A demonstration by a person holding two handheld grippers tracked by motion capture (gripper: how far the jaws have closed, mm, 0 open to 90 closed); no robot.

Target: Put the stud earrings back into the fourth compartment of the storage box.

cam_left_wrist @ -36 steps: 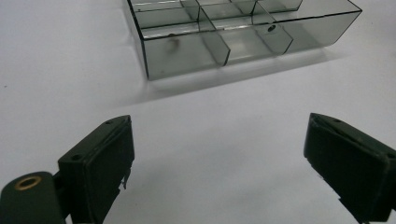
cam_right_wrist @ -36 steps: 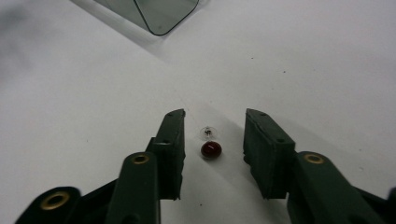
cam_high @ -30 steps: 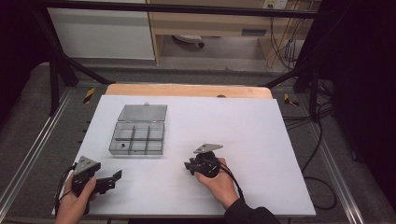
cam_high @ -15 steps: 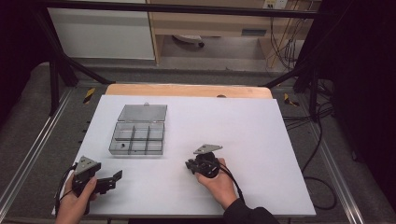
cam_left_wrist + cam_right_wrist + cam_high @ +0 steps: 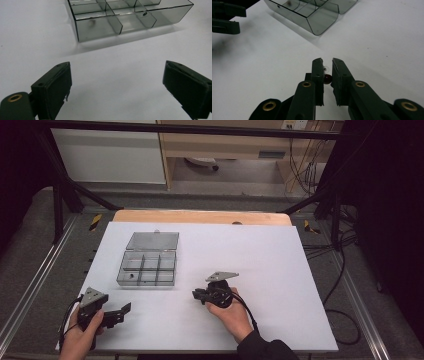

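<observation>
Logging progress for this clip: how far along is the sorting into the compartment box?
Early. Done: the compartment box sits open, and one small dark item already lies in a compartment. In hand: the right claw is shut on a small dark red bead, short of the box. The left claw is open and empty. Left: carrying the bead over and dropping it in.

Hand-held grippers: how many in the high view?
2. The left hand-held gripper, open, at the table's near-left corner; the right hand-held gripper near the middle, shut on a bead.
</observation>
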